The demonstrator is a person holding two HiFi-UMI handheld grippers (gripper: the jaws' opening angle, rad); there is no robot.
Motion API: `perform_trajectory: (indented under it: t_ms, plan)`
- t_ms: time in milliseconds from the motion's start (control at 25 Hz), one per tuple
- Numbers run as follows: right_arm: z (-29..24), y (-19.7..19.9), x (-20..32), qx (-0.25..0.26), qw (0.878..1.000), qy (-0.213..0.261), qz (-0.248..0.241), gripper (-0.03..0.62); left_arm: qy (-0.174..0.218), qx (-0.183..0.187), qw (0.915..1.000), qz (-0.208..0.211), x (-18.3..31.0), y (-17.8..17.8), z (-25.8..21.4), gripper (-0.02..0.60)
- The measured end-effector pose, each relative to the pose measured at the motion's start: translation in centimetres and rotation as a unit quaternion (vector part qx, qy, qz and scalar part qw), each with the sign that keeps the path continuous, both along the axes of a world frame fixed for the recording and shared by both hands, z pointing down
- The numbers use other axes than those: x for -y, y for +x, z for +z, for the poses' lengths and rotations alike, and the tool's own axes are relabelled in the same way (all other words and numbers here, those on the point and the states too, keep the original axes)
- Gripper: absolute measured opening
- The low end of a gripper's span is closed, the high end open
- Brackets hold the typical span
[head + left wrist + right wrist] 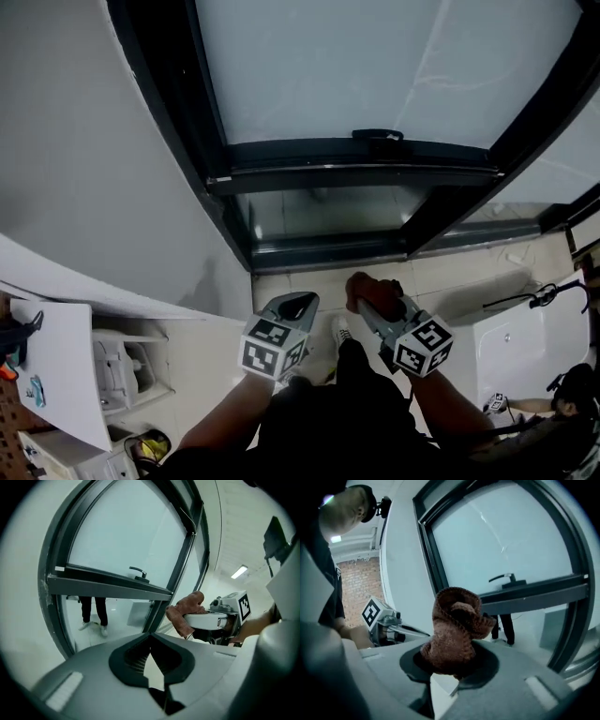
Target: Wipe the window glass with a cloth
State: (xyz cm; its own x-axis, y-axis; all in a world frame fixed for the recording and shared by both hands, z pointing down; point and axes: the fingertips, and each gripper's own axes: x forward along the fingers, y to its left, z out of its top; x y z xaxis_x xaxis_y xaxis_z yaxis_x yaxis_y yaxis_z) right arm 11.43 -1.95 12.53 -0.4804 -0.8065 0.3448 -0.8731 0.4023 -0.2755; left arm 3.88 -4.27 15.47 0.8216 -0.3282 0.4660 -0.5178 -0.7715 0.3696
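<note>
The large frosted window glass fills the top of the head view inside a black frame, with a black handle on its lower rail. A brown cloth is bunched in my right gripper, which is shut on it, low and in front of the lower pane. From the right gripper view the cloth stands up out of the jaws below the glass. My left gripper hangs just to its left, shut and holding nothing. The left gripper view shows the cloth at the right.
A grey wall flanks the window on the left. A white shelf unit stands at lower left and a white cabinet at lower right. The lower pane shows a person's legs. Pale floor tiles lie below the sill.
</note>
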Motion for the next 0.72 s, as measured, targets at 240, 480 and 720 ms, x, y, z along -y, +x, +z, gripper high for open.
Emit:
perform_trajectory:
  t_ms: [240,480,720]
  plan:
    - [-3.6,2.2,-5.1,-0.003,0.999,0.033,0.018,0.080,0.027,0.000,0.9996,0.006,-3.3,1.3,-2.7,0.017]
    - [-3.3,4.7,-7.7,-0.011,0.999,0.036,-0.020,0.080,0.045,-0.004,0.9989,-0.009,-7.5,4.5,-4.3,0.017]
    - [-5.0,9.7,-11.2,-0.020,0.997,0.056,-0.047,0.080,0.044,-0.003,0.9950,-0.090,-10.1,6.6,-4.5,0.017]
